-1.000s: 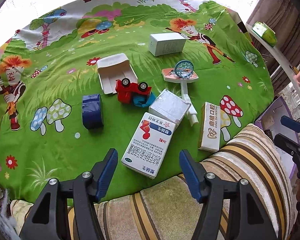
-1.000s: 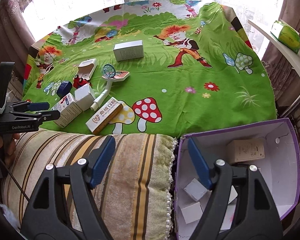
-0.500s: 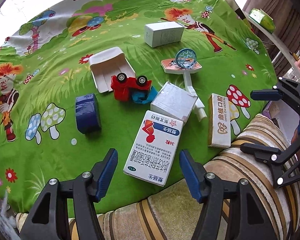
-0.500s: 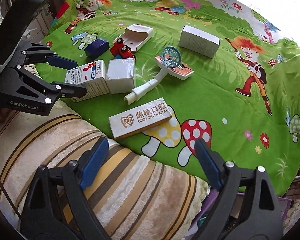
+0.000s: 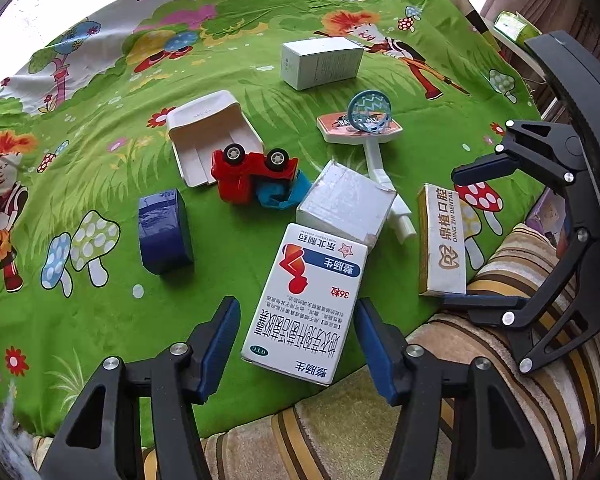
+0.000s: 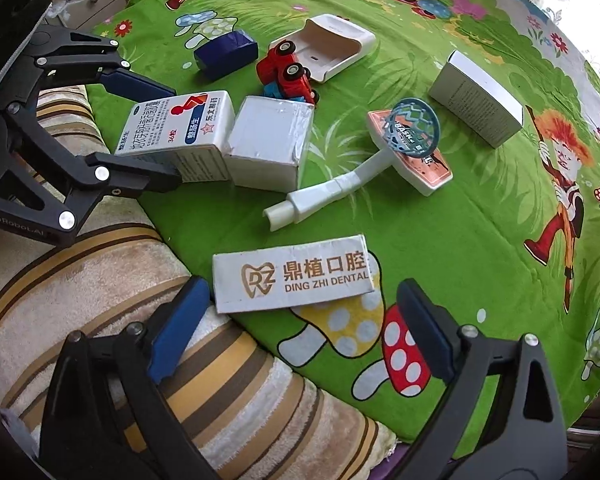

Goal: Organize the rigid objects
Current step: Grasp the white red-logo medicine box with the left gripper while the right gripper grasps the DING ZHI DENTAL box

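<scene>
A white medicine box (image 5: 306,300) with red and blue print lies at the near edge of the green cloth, its near end between the open jaws of my left gripper (image 5: 296,344); it also shows in the right wrist view (image 6: 176,136). A long white dental box (image 6: 292,278) lies just ahead of my open right gripper (image 6: 300,328), also seen in the left wrist view (image 5: 440,240). A plain white box (image 5: 346,204) touches the medicine box.
Further out lie a red toy car (image 5: 256,172) on its side, a white tray-like case (image 5: 208,140), a dark blue box (image 5: 162,232), a toy basketball hoop (image 5: 364,120) and a white carton (image 5: 320,62). A striped cushion (image 6: 100,288) borders the near edge.
Both grippers moved forward and down toward the cloth. The medicine box now sits between the left jaws. The right gripper swung left from the purple bin to the dental box.
</scene>
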